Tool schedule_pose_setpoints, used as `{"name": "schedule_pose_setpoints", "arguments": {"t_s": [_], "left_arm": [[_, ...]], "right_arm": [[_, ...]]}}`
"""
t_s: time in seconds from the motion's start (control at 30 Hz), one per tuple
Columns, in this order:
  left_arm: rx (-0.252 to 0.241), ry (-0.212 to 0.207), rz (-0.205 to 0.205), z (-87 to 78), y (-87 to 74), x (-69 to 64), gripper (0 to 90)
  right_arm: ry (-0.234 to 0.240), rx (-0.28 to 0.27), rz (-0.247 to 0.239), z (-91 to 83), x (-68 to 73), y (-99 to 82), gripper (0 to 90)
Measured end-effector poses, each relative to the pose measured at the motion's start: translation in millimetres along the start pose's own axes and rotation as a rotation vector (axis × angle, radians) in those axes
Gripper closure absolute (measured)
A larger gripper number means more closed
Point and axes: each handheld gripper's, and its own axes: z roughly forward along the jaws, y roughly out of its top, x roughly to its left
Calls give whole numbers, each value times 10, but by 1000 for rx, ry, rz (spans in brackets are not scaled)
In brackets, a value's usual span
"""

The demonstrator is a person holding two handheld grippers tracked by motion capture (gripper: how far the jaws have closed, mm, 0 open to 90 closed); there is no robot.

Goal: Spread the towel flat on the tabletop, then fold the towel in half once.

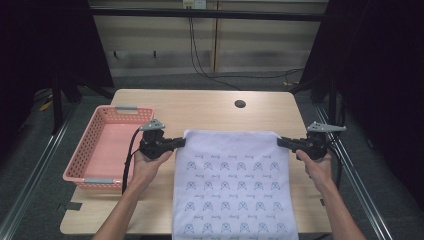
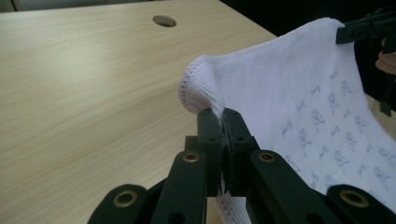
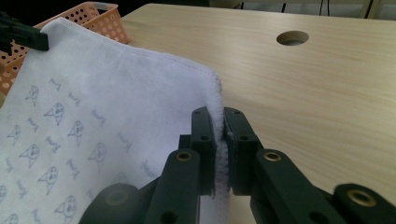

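High view: the towel [image 1: 232, 185] is pinched at its two far corners, left gripper [image 1: 181, 142] on one, right gripper [image 1: 281, 141] on the other. The far edge is stretched between them above the table [image 1: 210, 107], and the rest drapes toward the person and over the near edge. The pink basket [image 1: 90, 131] sits off to the left, nothing in it afaict. For whatever fold or lift comes next, imo keep both corners level and the top edge taut w/o yanking, else a corner could slip out. Forearms come in from the bottom, spread wide, hands wrapped under the grippers, which point inward at each other.

Left gripper view: jaws clamped tight on the stitched corner [image 2: 198, 86], cloth bunched just above the tips. The pinch looks shallow, so go easy on the tension.

Right gripper view: same deal, jaws squeezed on the towel hem [image 3: 218, 105], which runs straight down between them. Looks a solid grip. Tabletop is well below the cloth here.
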Motion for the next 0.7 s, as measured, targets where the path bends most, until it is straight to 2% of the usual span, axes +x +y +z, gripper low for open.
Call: {"name": "schedule_pose_setpoints", "arguments": {"t_s": [0.1, 0.17, 0.43, 0.6, 0.63, 0.7], "left_arm": [[8, 13, 18, 7, 68, 4, 876], [-4, 14, 18, -2, 107, 19, 876], [-16, 20, 12, -56, 207, 85, 877], [-24, 46, 14, -44, 299, 110, 877], [-33, 47, 7, -52, 345, 144, 877], [-45, 47, 2, -49, 360, 149, 877]], "right_arm": [[-4, -3, -9, 21, 6, 77, 842], [-9, -8, -9, 32, -2, 120, 843], [-30, -16, -25, 52, -68, 268, 844], [-36, -32, -39, 44, -55, 427, 844], [-38, -42, -42, 37, -66, 511, 844], [-39, -45, -47, 39, -71, 545, 844]]}}
